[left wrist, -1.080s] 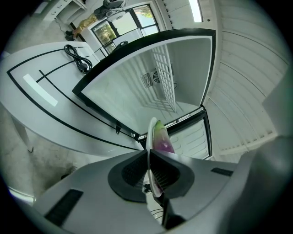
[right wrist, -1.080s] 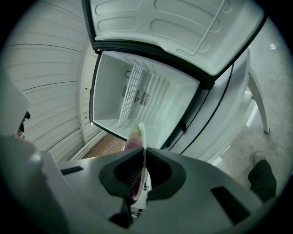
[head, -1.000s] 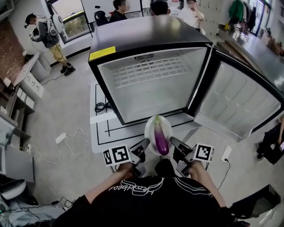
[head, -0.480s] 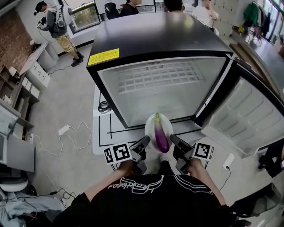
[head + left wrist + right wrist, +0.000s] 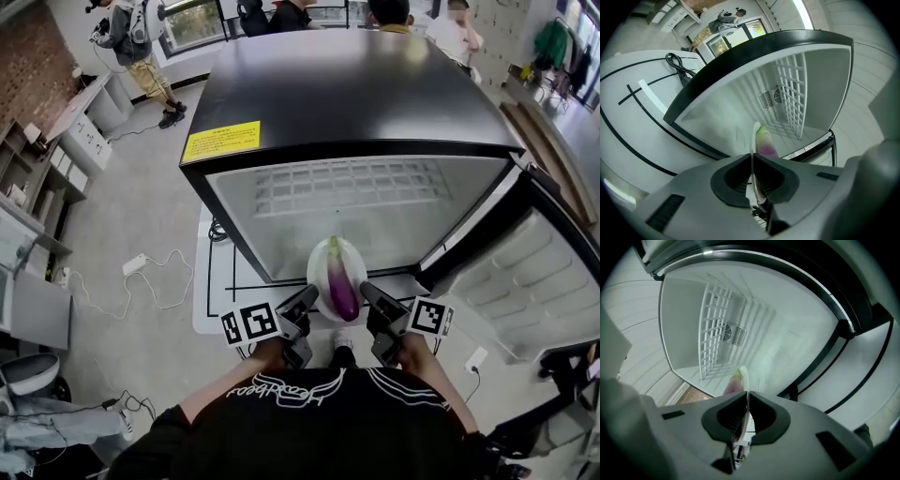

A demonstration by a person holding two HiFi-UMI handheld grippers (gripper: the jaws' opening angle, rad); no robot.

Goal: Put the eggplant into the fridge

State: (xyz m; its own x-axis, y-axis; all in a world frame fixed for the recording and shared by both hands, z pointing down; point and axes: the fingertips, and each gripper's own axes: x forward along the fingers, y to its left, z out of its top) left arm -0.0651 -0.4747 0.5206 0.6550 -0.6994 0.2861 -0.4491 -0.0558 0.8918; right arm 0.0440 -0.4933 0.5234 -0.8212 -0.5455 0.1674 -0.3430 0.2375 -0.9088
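A purple eggplant with a green stem lies on a white plate, held level in front of the open black fridge. My left gripper is shut on the plate's left rim and my right gripper on its right rim. In the left gripper view the plate's rim runs edge-on out of the closed left gripper, the eggplant just past it. The right gripper view has the same plate's rim pinched in the right gripper, with the eggplant beside it. The fridge's white inside holds a wire shelf.
The fridge door stands swung open at the right. A black cable lies on the white floor mat at the left, a power strip further left. Shelving lines the left wall. People stand behind the fridge.
The plate with the eggplant and both grippers have moved closer to the fridge opening. The fridge fills more of the head view. Both grips stay the same.
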